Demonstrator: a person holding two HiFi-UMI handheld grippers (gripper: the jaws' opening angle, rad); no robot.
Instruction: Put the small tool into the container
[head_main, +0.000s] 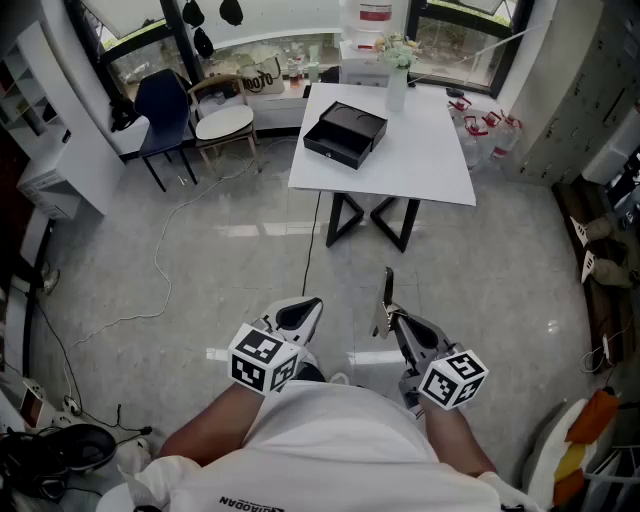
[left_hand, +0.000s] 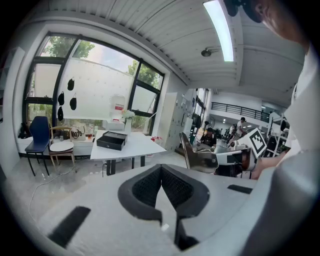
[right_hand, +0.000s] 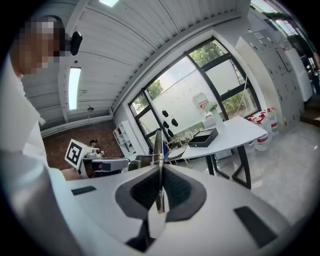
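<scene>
My right gripper (head_main: 392, 320) is shut on the small tool (head_main: 388, 292), a thin flat metal piece that sticks out past its fingertips. In the right gripper view the tool (right_hand: 158, 162) stands edge-on between the closed pads. My left gripper (head_main: 303, 316) is shut with nothing in it; its pads meet in the left gripper view (left_hand: 161, 183). Both are held close to the person's body, above the floor. The container, an open black box (head_main: 345, 133), lies on the white table (head_main: 430, 160) a few steps ahead. It also shows in both gripper views (left_hand: 111, 140) (right_hand: 202, 138).
A vase of flowers (head_main: 397, 72) stands at the table's far edge. A blue chair (head_main: 165, 105) and a white-seated chair (head_main: 225, 122) stand left of the table. A cable (head_main: 165, 260) trails over the tiled floor. Water bottles (head_main: 485, 130) sit right of the table.
</scene>
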